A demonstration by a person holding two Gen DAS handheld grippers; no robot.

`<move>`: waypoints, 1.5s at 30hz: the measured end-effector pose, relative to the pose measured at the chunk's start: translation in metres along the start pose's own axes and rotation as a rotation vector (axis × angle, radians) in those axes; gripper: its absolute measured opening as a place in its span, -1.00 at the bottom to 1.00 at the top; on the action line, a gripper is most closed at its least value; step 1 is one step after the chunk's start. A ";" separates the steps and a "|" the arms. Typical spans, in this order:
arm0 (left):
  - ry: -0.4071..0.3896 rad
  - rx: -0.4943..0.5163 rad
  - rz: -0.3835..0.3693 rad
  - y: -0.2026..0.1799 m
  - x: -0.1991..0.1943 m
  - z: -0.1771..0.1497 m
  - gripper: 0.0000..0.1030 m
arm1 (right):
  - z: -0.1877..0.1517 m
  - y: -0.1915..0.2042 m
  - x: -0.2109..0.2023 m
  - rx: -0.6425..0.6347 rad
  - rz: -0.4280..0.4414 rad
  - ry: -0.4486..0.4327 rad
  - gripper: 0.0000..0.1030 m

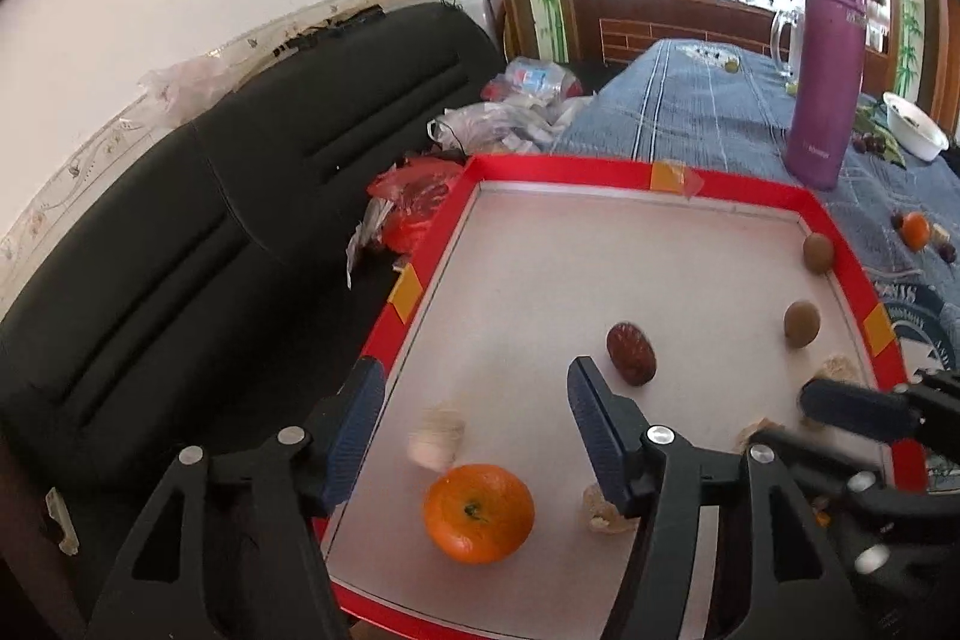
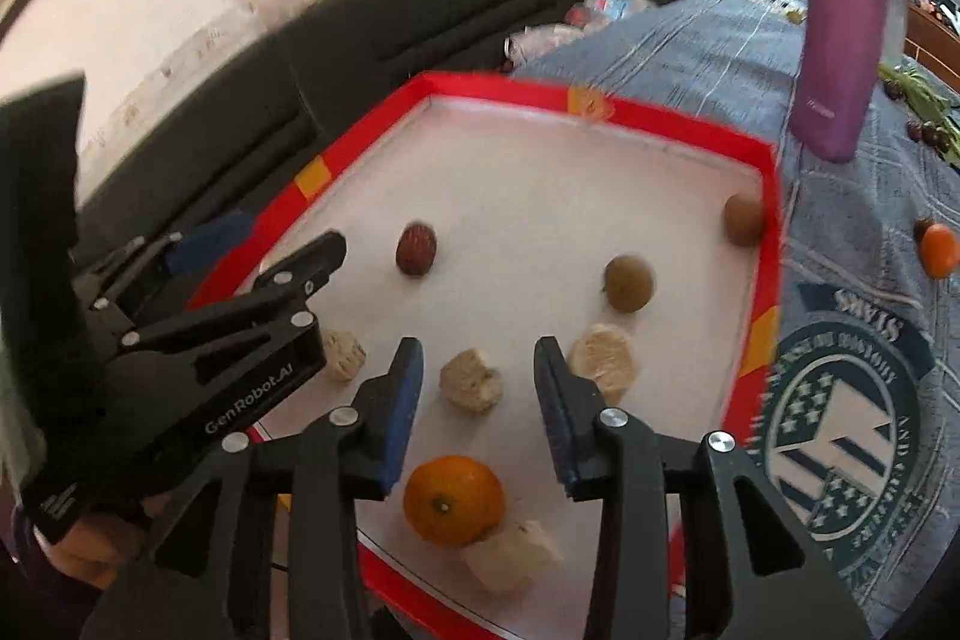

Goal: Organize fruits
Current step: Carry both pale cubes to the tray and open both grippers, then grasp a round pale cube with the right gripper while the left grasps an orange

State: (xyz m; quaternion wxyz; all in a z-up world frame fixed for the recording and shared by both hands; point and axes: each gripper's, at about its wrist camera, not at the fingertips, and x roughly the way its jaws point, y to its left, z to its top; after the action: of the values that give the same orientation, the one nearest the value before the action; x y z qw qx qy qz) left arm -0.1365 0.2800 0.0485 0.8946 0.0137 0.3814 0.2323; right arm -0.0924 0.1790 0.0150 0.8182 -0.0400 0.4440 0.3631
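A red-rimmed tray (image 1: 744,193) (image 2: 660,121) with a white floor lies on a blue cloth. In it are an orange (image 1: 479,513) (image 2: 453,499), a dark red fruit (image 1: 630,353) (image 2: 416,248), two brown fruits (image 1: 801,323) (image 2: 628,282) and several pale chunks (image 1: 436,439) (image 2: 603,355). My left gripper (image 1: 474,430) (image 2: 270,250) hangs open over the tray's left side, just beyond the orange. My right gripper (image 2: 480,400) (image 1: 852,409) is open above the orange, with a pale chunk (image 2: 471,379) showing between its fingertips. Neither holds anything.
A purple bottle (image 1: 825,70) (image 2: 840,10) stands behind the tray's far right corner. Another orange (image 1: 916,229) (image 2: 939,250), dark small fruits and a white bowl (image 1: 915,124) lie on the cloth to the right. A black sofa (image 1: 210,220) with plastic bags (image 1: 414,202) lines the left.
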 end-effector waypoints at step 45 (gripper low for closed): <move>0.042 0.219 -0.328 -0.226 -0.022 0.078 0.49 | 0.018 -0.317 -0.110 0.528 -0.411 -0.132 -0.45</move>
State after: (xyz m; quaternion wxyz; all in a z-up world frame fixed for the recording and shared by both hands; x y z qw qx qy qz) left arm -0.0045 0.0810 0.0727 0.9055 0.0436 0.4200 0.0409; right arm 0.0824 -0.1076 0.0272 0.8833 0.1081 0.4515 0.0648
